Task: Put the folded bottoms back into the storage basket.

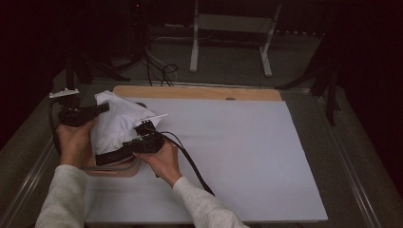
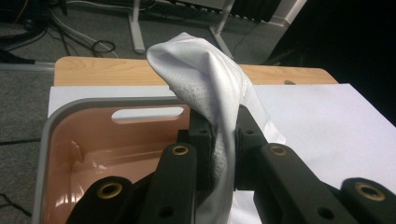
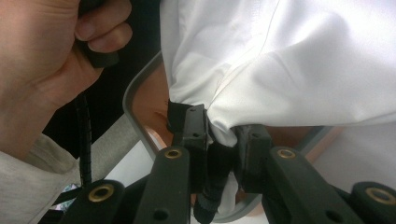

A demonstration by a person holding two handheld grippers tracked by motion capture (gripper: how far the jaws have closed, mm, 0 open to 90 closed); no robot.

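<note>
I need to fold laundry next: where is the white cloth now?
In the high view the white cloth is at the table's left, over the pink bin, pinched by both the left gripper and right gripper.

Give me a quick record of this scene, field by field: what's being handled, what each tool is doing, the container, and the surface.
item handled: white cloth, bunched, lifted over the bin
left tool: shut on the white cloth, a fold standing up above the jaws
right tool: shut on the white cloth at its lower edge
container: pink bin with grey rim, handle slot in its far wall, under the cloth
surface: white sheet on a wooden board
</note>
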